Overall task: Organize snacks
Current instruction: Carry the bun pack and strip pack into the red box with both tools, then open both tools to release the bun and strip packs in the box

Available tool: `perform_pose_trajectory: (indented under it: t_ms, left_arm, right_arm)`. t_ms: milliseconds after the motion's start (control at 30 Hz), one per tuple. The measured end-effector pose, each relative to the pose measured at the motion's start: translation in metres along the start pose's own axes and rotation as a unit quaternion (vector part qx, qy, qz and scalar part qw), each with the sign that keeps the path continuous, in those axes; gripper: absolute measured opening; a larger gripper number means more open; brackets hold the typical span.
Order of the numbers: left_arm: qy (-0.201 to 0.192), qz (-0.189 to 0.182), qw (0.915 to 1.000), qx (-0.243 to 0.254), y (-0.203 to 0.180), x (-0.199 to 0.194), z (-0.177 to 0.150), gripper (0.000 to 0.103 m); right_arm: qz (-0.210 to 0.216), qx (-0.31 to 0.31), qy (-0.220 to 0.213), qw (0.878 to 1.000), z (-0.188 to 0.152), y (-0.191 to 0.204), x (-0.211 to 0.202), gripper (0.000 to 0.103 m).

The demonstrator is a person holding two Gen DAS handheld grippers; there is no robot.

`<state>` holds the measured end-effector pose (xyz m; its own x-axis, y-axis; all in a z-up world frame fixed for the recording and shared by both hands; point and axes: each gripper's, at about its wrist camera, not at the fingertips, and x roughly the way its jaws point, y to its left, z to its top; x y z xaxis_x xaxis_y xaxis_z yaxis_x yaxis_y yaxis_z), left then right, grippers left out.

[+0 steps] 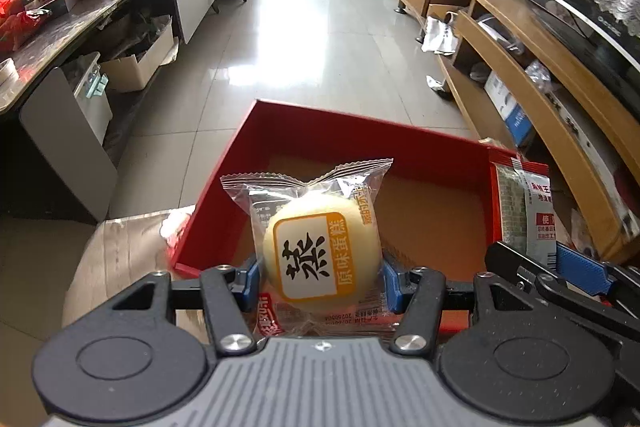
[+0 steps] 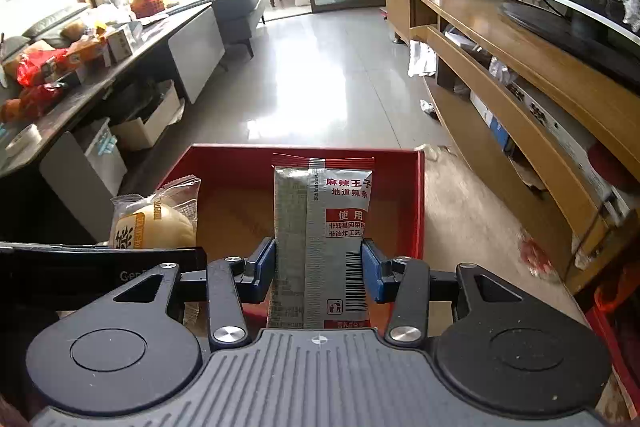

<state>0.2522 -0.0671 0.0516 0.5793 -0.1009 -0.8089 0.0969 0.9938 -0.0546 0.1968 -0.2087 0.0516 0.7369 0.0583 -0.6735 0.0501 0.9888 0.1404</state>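
- The red box lies straight ahead of and below both grippers, open side up, its tan floor bare; it fills the lower centre of each view.
- The left gripper is clamped on a wrapped steamed cake. The packet stands upright, crimped end up, over the box's near left part.
- The right gripper pinches a silver spicy-strip packet, long axis vertical, above the box's near edge.
- Neither gripper looks clearly nearer; the two sit side by side, the cake at lower left in the right view.
- The box seems to rest on a wooden surface.
- Around it: tiled floor at centre, TV cabinet at right, cluttered side table at upper left.
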Motion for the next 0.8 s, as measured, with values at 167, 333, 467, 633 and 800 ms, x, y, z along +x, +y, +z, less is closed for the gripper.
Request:
perform_pose_trajectory:
  t_ms: [167, 333, 467, 633, 800]
  left_arm:
    - [0.006, 0.017, 0.9998, 0.004, -0.002, 0.027, 0.007, 0.052]
    - [0.008, 0.030, 0.9994, 0.017, -0.010, 0.048, 0.007, 0.052]
    - [0.011, 0.041, 0.9988, 0.024, -0.013, 0.060, 0.005, 0.052]
    - [0.035, 0.042, 0.9984, 0.014, -0.012, 0.076, 0.001, 0.053]
    - [0.041, 0.054, 0.9976, 0.016, -0.012, 0.082, 0.000, 0.053]
  right_arm:
    - [0.008, 0.009, 0.001, 1.000, 0.004, -0.004, 0.027, 0.053]
    - [0.007, 0.012, 0.008, 1.000, 0.001, -0.008, 0.051, 0.053]
    - [0.001, 0.008, 0.011, 1.000, 0.002, -0.010, 0.062, 0.053]
    - [-0.002, 0.004, 0.022, 1.000, -0.001, -0.010, 0.076, 0.054]
    - [-0.013, -0.011, 0.016, 1.000, -0.002, -0.004, 0.079, 0.056]
